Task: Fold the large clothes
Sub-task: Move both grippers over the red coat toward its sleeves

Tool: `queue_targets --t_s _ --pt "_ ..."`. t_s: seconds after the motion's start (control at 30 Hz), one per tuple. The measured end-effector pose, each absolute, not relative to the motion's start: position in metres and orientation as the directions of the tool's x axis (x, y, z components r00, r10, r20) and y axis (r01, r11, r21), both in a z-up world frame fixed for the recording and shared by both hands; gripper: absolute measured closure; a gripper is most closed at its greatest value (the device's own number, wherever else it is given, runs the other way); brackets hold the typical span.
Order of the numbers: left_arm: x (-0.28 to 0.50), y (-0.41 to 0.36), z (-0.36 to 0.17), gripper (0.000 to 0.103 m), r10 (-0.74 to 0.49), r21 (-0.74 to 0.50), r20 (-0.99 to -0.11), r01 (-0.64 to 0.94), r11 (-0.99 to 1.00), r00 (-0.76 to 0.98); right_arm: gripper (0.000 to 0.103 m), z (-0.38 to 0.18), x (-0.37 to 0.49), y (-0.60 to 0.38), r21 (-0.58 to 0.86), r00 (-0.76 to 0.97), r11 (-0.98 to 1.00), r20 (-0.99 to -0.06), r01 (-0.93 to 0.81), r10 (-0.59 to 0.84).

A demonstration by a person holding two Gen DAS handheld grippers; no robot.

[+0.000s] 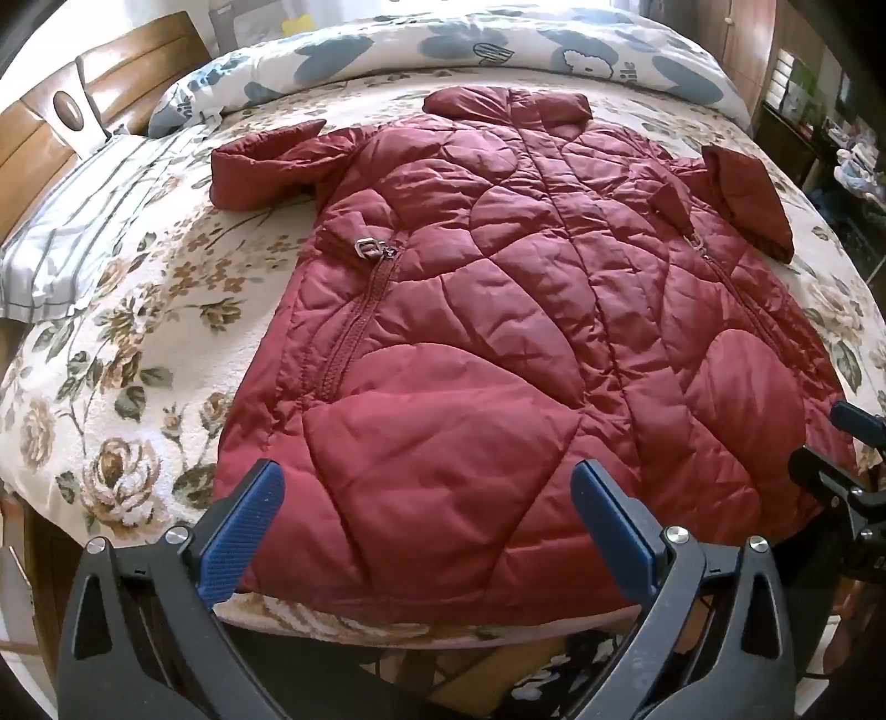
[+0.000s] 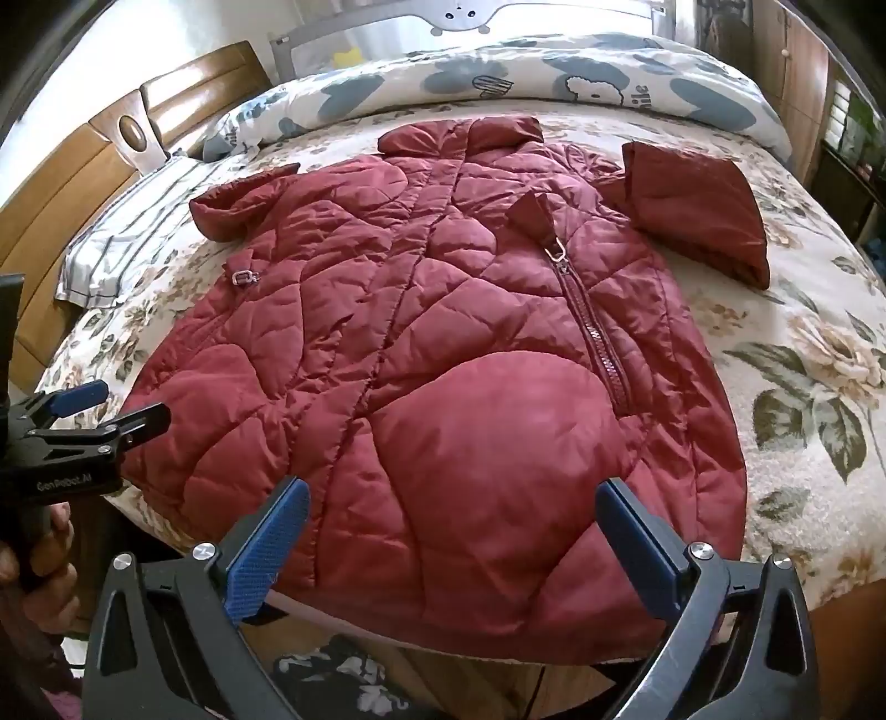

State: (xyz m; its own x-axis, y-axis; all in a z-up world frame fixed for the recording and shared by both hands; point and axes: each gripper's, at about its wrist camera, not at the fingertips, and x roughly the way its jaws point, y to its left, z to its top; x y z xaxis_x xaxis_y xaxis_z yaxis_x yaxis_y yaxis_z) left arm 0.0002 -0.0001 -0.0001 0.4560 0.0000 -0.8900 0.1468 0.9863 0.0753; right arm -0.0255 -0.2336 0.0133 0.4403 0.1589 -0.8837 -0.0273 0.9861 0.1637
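Note:
A dark red quilted puffer coat (image 1: 498, 332) lies flat on the bed, front up, collar far, hem at the near edge; it also fills the right wrist view (image 2: 432, 354). Both sleeves are folded short at the shoulders: the left sleeve (image 1: 260, 166) and the right sleeve (image 2: 698, 205). My left gripper (image 1: 426, 498) is open and empty, hovering over the hem's left part. My right gripper (image 2: 451, 515) is open and empty over the hem's right part. The right gripper also shows in the left wrist view (image 1: 830, 459), and the left gripper in the right wrist view (image 2: 105, 410).
The bed has a floral cream blanket (image 1: 111, 387). A rolled blue-and-white duvet (image 1: 443, 50) lies along the far side. A grey striped cloth (image 1: 72, 238) lies at the left by the wooden headboard (image 1: 33, 138). Furniture stands at the far right (image 1: 819, 111).

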Motion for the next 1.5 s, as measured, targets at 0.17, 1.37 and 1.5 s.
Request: queue_targets --t_s 0.17,1.37,1.5 --pt "0.000 -0.001 0.000 0.000 -0.009 0.066 -0.891 0.147 0.987 0.455 0.000 0.014 -0.025 -0.234 0.164 0.442 0.986 -0.883 -0.026 0.159" --pt "0.018 -0.003 -0.013 0.000 -0.012 0.048 -0.936 0.161 0.986 0.351 0.000 0.020 -0.010 -0.248 0.266 0.487 0.963 -0.838 -0.029 0.246" --pt "0.025 -0.006 -0.010 0.000 -0.017 0.050 -0.919 0.159 0.986 0.394 0.000 0.022 -0.004 -0.255 0.250 0.493 0.968 -0.840 -0.018 0.226"
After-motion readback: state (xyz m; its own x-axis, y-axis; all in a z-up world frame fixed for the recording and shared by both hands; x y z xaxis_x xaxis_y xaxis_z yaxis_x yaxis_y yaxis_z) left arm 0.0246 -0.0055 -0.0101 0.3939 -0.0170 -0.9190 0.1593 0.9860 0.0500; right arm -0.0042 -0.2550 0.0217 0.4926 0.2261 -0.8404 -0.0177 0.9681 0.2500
